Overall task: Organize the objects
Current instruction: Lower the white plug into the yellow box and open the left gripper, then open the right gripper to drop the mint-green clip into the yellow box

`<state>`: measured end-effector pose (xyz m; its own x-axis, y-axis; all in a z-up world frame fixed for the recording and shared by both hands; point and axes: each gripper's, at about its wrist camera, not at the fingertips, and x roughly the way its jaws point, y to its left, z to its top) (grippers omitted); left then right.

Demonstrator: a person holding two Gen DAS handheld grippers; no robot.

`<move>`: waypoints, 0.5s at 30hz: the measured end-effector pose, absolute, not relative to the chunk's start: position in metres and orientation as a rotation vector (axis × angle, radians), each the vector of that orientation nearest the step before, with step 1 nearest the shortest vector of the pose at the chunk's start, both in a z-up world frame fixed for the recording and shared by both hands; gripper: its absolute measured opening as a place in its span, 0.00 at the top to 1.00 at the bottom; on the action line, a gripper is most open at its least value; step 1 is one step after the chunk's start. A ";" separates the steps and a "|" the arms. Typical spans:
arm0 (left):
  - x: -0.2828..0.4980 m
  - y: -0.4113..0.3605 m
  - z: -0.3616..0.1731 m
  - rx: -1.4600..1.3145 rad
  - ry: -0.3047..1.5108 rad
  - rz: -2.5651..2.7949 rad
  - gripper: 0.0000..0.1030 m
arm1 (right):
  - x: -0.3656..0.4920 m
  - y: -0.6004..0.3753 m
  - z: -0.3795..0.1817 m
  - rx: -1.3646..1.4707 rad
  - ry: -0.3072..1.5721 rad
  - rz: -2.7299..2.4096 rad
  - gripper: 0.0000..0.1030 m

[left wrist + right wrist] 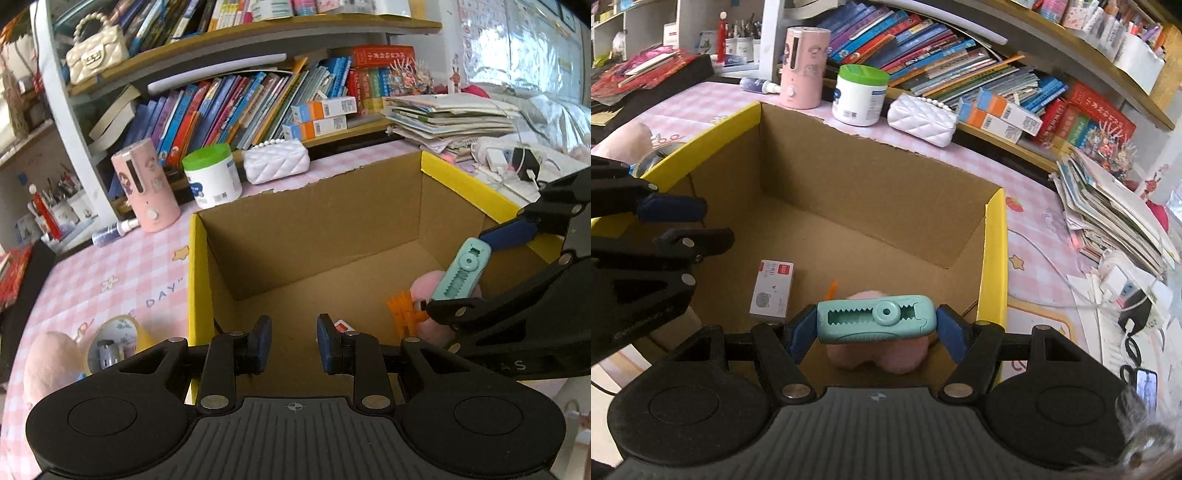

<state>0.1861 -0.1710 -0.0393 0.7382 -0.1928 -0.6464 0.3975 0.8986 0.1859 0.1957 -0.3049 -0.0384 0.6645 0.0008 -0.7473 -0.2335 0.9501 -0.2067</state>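
Hovering over a cardboard box (871, 192) on the worktop (1034, 221), the right claw (877, 319) clamps a teal cutter (877, 317); the left claw (291, 341), pads together, holds nothing.

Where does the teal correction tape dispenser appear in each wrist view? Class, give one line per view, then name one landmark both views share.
Left wrist view: the teal correction tape dispenser sits at the right edge, tilted, clamped in the right gripper over the cardboard box.
Right wrist view: it lies sideways at lower centre, between the gripper's blue pads, above a pink plush toy.
Shared landmark: the green-lidded white jar behind the box.
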 end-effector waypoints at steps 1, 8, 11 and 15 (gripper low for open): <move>0.186 -0.172 -0.040 0.326 0.664 -0.332 0.75 | 0.196 -0.305 -0.038 -0.295 0.837 0.128 0.35; 0.187 -0.174 -0.039 0.320 0.664 -0.341 0.74 | 0.192 -0.308 -0.037 -0.284 0.838 0.100 0.35; 0.184 -0.174 -0.037 0.314 0.659 -0.359 0.66 | 0.192 -0.308 -0.037 -0.286 0.837 0.100 0.35; 0.173 -0.173 -0.029 0.314 0.606 -0.353 0.51 | 0.188 -0.307 -0.035 -0.262 0.813 0.092 0.34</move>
